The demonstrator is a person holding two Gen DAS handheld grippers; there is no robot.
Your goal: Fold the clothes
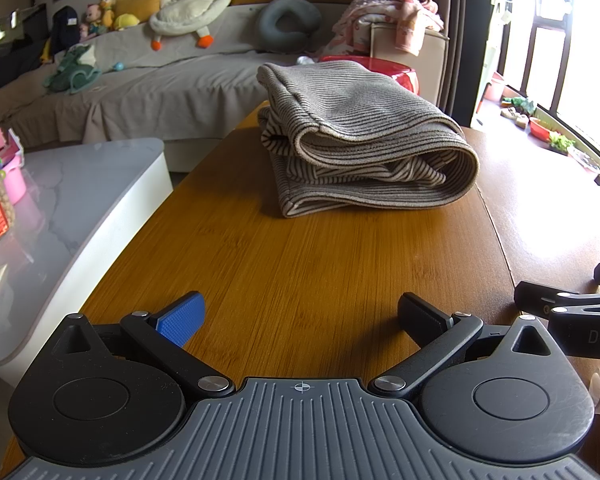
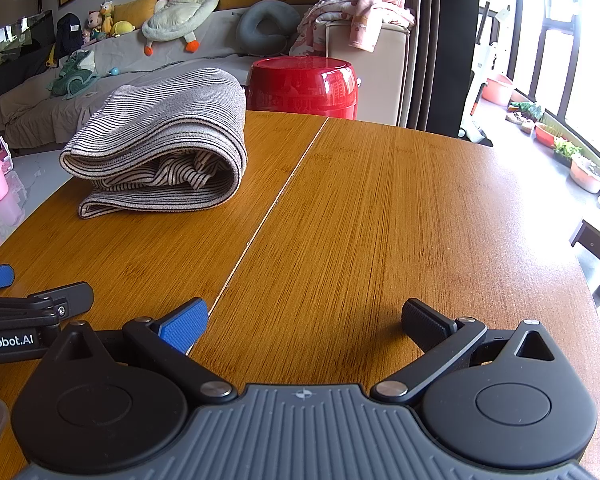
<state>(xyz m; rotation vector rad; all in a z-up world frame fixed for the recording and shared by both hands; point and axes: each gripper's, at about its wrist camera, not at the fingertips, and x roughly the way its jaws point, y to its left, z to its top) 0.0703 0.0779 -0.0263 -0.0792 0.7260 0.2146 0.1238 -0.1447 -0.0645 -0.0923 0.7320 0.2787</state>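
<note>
Two black handheld grippers hover low over a warm-toned wooden table [image 2: 380, 208], each filling the bottom of its own wrist view. At the lower edge of the left wrist view, the left gripper [image 1: 300, 314] has its jaws spread wide, one blue textured pad [image 1: 182, 318] at lower left and one black ribbed pad [image 1: 422, 314] at lower right, with only bare tabletop between them. Similarly, the right gripper [image 2: 305, 320] stands wide apart and holds nothing; its neighbour's arm juts in at the left edge of that frame.

Well ahead of both tools, a grey-and-cream striped knit garment [image 1: 360, 144] lies folded in a thick, loose bundle on the table, its rounded fold facing the cameras. It sits in the upper centre of the left wrist view and the upper left of the right wrist view, just left of the pale seam [image 2: 276, 200] that runs down the tabletop. Neither gripper touches it.

Behind the table, a glossy red drum-shaped stool [image 2: 304, 86] stands near a grey-covered sofa [image 1: 140, 80] bearing a large white plush duck [image 1: 192, 0]. A white marble-look side table [image 1: 72, 200] occupies the left of the left wrist view.
</note>
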